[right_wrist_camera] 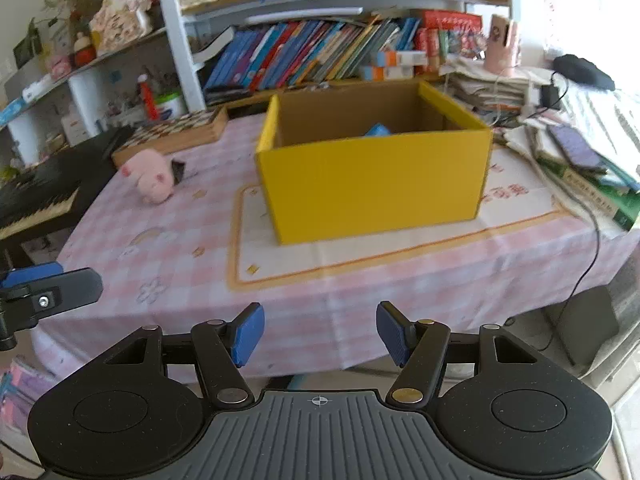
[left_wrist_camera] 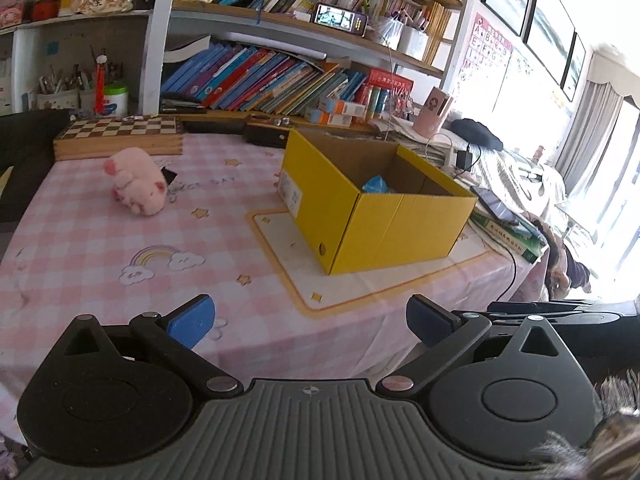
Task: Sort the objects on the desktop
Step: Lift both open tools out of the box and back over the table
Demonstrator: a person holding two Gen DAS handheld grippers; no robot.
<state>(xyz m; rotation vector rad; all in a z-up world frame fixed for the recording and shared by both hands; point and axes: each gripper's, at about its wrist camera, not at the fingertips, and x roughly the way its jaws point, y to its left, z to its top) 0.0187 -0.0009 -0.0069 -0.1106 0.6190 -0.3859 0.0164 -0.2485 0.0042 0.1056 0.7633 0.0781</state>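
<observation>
Both grippers hover empty over the near edge of the desk (left_wrist_camera: 80, 240).
The left gripper (left_wrist_camera: 310, 320) and right gripper (right_wrist_camera: 320, 334) have jaws open, holding nothing; the pink plush toy (left_wrist_camera: 138, 186) lies left of the yellow box (left_wrist_camera: 380, 216), apart from it.

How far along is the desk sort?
Done: one blue item lies inside the yellow cardboard box. In hand: nothing; left gripper and right gripper are open and empty. Left: the pink plush toy lies on the checked tablecloth.
</observation>
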